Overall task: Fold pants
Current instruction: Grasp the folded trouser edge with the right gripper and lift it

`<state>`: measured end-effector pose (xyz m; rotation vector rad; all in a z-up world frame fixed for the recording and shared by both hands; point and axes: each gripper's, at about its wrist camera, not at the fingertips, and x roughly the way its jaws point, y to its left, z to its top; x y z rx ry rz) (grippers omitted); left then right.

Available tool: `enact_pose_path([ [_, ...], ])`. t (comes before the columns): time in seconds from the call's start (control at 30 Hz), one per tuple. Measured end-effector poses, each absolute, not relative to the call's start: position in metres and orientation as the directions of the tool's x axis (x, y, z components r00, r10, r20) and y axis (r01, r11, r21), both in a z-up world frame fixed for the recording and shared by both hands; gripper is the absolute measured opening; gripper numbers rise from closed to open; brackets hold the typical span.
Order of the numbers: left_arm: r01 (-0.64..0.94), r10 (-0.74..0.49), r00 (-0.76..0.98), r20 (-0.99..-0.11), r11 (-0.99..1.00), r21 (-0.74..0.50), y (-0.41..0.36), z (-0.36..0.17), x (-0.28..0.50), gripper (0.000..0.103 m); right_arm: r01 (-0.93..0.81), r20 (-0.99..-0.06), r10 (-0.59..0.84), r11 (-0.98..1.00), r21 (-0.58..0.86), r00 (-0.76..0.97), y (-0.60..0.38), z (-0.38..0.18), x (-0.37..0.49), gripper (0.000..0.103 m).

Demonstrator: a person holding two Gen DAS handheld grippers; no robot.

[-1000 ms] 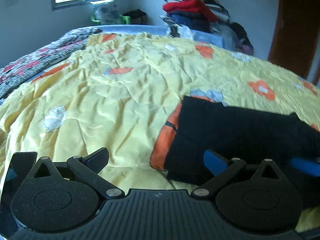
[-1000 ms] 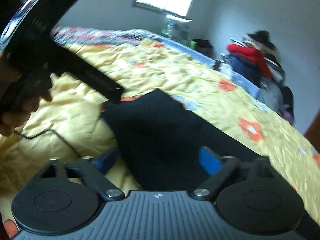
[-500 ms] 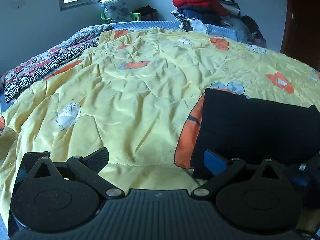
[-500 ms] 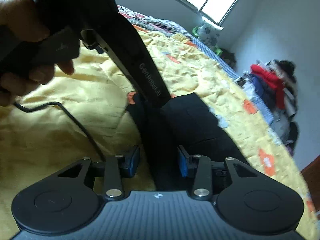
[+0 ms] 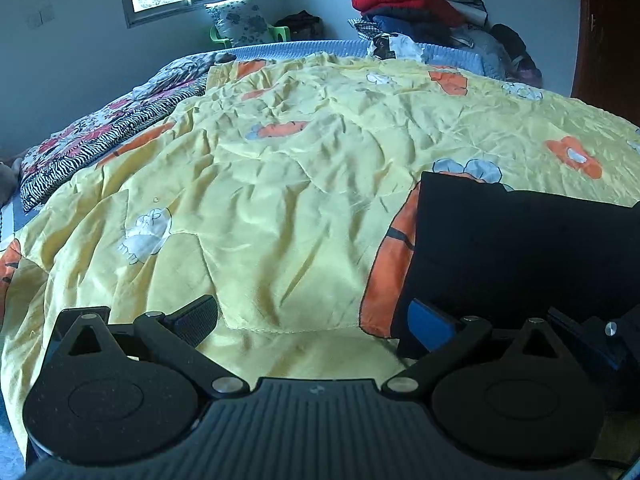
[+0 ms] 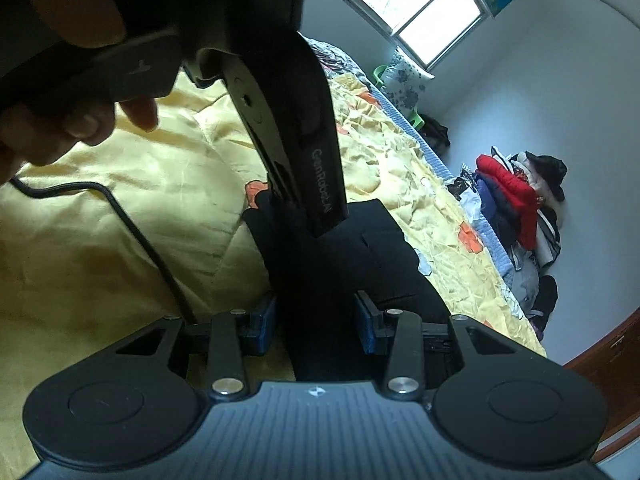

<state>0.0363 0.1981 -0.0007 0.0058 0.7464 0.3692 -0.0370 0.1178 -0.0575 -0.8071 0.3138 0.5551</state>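
Observation:
The black pants (image 5: 520, 248) lie folded on the yellow flowered bedspread (image 5: 280, 184), at the right in the left wrist view. My left gripper (image 5: 312, 316) is open, its right finger at the near left corner of the pants. In the right wrist view my right gripper (image 6: 316, 324) is partly closed on a raised fold of the pants (image 6: 320, 280) between its blue pads. The left gripper's body (image 6: 304, 152) reaches down onto the pants just beyond.
A pile of clothes (image 5: 424, 4) sits at the far end of the bed. A zebra-patterned blanket (image 5: 100, 140) lies along the left edge. A black cable (image 6: 132, 232) runs over the bedspread by my hand (image 6: 60, 120). A brown door (image 5: 608, 40) is at right.
My right gripper has closed from wide open onto the near edge of the pants and tilted. My left gripper has shifted left, so the pants sit further right in its view.

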Motion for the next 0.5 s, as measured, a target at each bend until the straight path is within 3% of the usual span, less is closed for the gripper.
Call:
enact_pose_path([
  [0.5,-0.359,0.367,0.654,-0.661,0.920,0.155,0.2033,-0.0032,0.0371,0.103,-0.555,-0.441,0.339,0.566,-0.610,0.831,0.1187,-0.0619,-0.0411,0.040],
])
